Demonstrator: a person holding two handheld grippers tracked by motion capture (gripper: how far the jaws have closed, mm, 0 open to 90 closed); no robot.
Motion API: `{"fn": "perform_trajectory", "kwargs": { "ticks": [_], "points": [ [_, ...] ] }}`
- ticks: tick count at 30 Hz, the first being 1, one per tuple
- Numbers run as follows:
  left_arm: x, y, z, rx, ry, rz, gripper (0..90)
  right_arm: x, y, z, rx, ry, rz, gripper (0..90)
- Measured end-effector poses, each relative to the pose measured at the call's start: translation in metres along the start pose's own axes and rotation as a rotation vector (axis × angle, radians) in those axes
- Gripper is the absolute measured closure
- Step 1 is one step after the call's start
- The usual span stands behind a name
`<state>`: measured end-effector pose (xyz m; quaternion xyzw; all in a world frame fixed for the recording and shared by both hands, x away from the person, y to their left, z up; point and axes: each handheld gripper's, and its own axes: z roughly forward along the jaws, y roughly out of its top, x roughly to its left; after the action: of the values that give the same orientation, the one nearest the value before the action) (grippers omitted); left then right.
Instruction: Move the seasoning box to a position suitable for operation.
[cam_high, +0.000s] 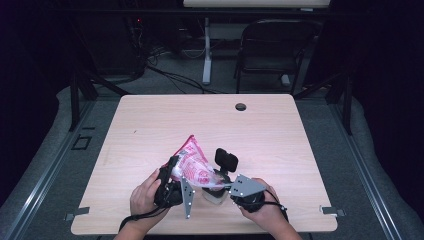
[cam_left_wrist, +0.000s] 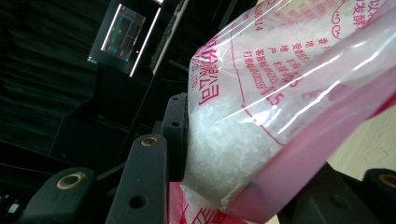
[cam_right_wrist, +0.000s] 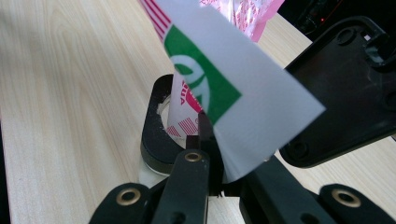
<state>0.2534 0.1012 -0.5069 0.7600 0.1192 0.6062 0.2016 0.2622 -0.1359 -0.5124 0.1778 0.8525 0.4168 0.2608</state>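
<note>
1. High view: pink bag of white granules, tilted above a small white cup on the surface.
2. Left gripper clamps the bag's body; right gripper pinches its corner.
3. Soft, slippery film over shifting contents; better held at the seams.

Hand-held gripper jaws pinching white-and-green bag corner, black-rimmed cup beneath, wooden table

Both tools, left and right, seemingly clamped (hands close together).
</note>
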Motion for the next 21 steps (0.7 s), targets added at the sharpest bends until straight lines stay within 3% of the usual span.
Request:
{"fn": "perform_trajectory", "kwargs": {
  "ticks": [21],
  "points": [
    [-0.0001, 0.0009, 0.0000, -0.006, 0.004, 0.011, 67.2, 0.0004, -0.0015, 0.0008, 0.004, -0.001, 0.001, 90.0]
  ]
}}
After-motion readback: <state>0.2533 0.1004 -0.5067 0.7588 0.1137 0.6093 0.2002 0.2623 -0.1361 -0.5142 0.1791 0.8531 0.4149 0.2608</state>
